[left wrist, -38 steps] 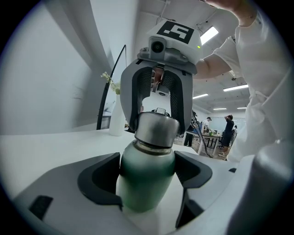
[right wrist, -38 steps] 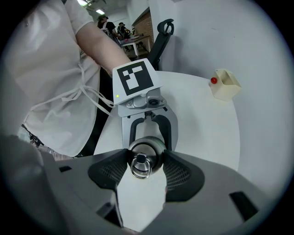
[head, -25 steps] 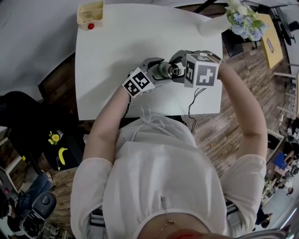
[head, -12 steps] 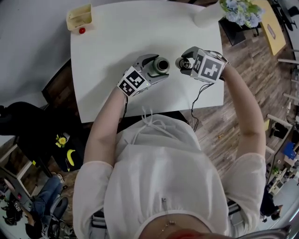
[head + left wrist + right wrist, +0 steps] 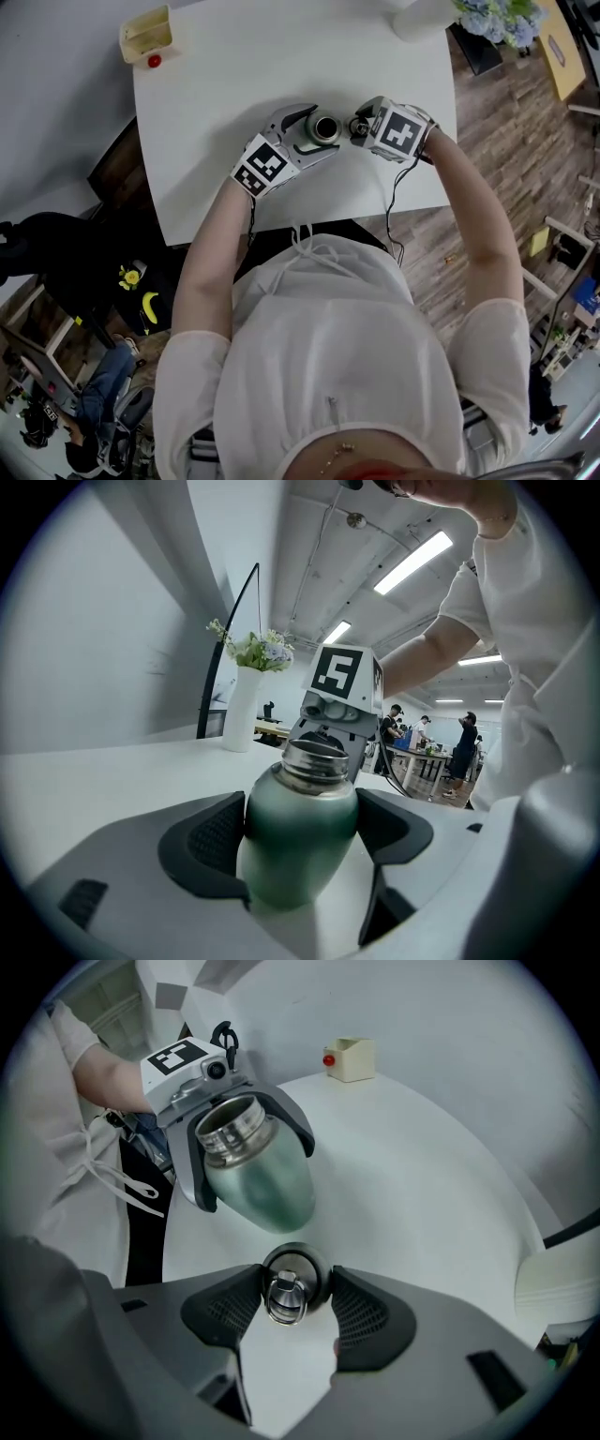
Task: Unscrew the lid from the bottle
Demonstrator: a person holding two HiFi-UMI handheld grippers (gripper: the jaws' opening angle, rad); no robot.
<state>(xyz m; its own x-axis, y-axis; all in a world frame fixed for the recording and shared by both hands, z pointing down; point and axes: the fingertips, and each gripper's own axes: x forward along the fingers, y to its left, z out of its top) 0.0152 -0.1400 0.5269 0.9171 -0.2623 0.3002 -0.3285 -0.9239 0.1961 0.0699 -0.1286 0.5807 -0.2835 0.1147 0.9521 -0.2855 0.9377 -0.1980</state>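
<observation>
A green metal bottle (image 5: 325, 127) with a bare steel neck stands just above the white table (image 5: 234, 84), tilted a little. My left gripper (image 5: 314, 129) is shut on its body, its pads pressing both sides of the bottle (image 5: 300, 827). The dark round lid (image 5: 292, 1283) with a steel ring on top sits between the pads of my right gripper (image 5: 295, 1299), which points steeply down at the tabletop. In the head view the lid (image 5: 359, 126) is just right of the bottle's open mouth and apart from it. From the left gripper view, the right gripper (image 5: 337, 710) hangs behind the bottle.
A small yellow box (image 5: 145, 33) with a red ball (image 5: 154, 61) beside it stands at the table's far left corner. A white vase (image 5: 422, 17) with flowers is at the far right. The table's near edge runs close below both grippers. People work at desks in the background.
My right gripper has come off the bottle's mouth with the lid, moved right and sunk toward the table while rolling. The left gripper and bottle have stayed put.
</observation>
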